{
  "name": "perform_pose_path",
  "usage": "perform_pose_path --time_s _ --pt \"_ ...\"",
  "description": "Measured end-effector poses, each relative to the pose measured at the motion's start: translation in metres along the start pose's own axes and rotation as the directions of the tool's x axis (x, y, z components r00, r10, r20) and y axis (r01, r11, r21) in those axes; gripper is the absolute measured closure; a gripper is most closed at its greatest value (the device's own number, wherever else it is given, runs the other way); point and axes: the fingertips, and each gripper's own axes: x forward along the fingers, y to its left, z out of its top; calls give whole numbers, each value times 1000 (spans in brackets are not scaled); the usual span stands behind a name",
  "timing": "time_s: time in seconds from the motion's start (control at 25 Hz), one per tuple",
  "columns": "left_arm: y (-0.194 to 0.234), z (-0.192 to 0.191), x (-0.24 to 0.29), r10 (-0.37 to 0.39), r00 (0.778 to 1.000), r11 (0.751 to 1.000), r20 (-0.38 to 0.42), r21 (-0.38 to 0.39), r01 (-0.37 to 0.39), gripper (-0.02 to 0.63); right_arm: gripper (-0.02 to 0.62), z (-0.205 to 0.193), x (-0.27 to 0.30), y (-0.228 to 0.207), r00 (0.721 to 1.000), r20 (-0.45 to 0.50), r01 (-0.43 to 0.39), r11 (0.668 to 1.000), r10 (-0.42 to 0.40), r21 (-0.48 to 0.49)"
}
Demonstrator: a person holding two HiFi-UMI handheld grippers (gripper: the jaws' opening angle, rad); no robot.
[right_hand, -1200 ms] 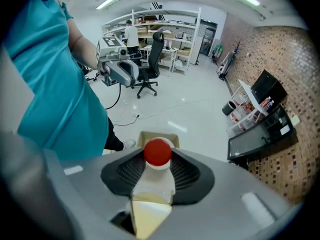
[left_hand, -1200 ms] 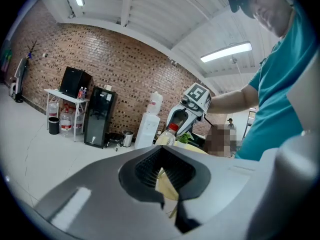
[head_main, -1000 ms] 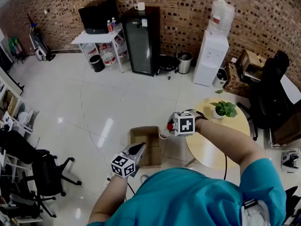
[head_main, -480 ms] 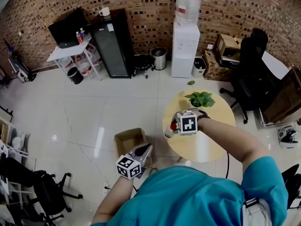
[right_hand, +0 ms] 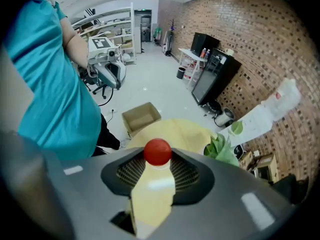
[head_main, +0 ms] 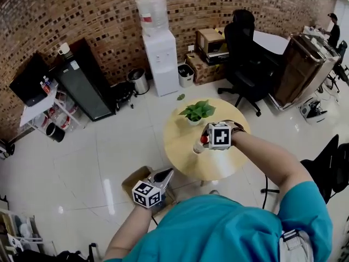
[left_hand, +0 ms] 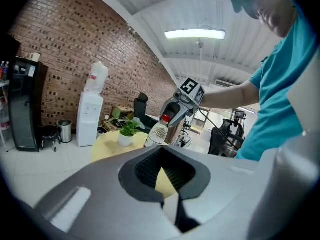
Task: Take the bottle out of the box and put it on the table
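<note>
From the head view, a round yellow table stands in the middle of the tiled floor, with a potted plant on its far side. The right gripper reaches in from the right over the table top and grips a clear bottle with a red cap. The bottle is out of the box and over the middle of the table; I cannot tell whether its base touches the wood. Nearer and to the left, the left gripper hovers above a cardboard box on the floor just beside the table, its tips pulled into one point. Against the far brick wall stand a water dispenser and a black fridge.

In the left gripper view the jaws are drawn together with nothing between them. Beyond them, the bottle hangs tilted in the other gripper, cap uppermost, to the right of the plant.

In the right gripper view the pads press on the bottle's sides just below the red cap. The table lies beneath it, the plant to the right, and the open box sits on the floor beyond the table edge.
</note>
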Motion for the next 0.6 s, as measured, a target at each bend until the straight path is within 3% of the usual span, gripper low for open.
perform_pose_path --time_s 0.12,0.24,0.36,0.48,0.6 --pt "-8 4 34 -51 999 999 -14 10 51 606 446 -36 -8 0 1000 3 -18 999 17 49" --pt "-23 5 65 -78 997 996 -22 33 78 606 446 -98 -31 -20 987 -120 112 992 -105 56" --pt "-38 -3 104 -54 998 998 -16 21 55 606 446 -147 -38 -20 987 -117 121 990 -112 68" --pt "-58 -16 150 -42 999 999 -7 9 42 606 446 -198 -51 -37 971 -152 191 981 -184 30" --pt "-68 -26 192 -24 1000 1000 -14 -7 24 606 446 -226 -54 -55 970 -125 212 977 -209 11"
